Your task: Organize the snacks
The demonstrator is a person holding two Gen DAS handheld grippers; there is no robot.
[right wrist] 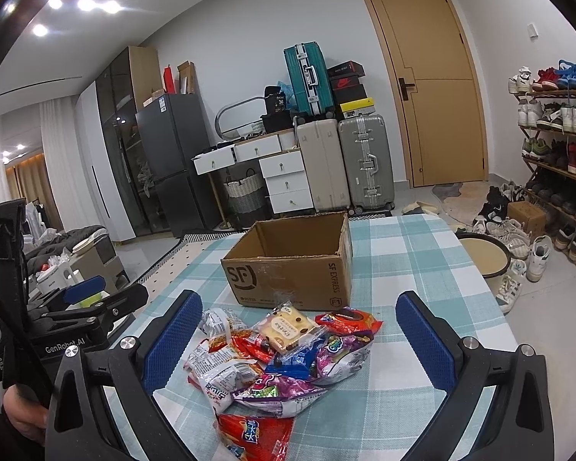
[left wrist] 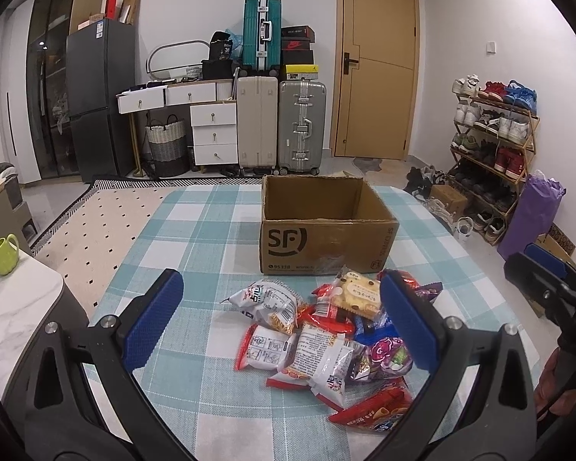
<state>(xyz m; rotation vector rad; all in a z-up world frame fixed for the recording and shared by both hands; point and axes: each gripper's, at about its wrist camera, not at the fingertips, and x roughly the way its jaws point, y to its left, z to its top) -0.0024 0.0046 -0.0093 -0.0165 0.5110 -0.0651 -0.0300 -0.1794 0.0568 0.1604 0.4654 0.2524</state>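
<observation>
Cardboard box [left wrist: 318,226] stands open, snack packets [right wrist: 284,361] piled before it, both grippers' fingers spread apart.

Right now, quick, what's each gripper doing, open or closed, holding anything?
Left gripper: open, holding nothing, above the snack pile.
Right gripper: open, holding nothing, also over the snacks.

One open brown cardboard box [left wrist: 318,246] sits on the blue-and-white checked desk [left wrist: 196,230]. In front lies one heap of crinkly plastic snack packets [right wrist: 284,361], perhaps ten, since overlaps hide some. Three hard-shell suitcases [left wrist: 301,126] stand behind.
</observation>
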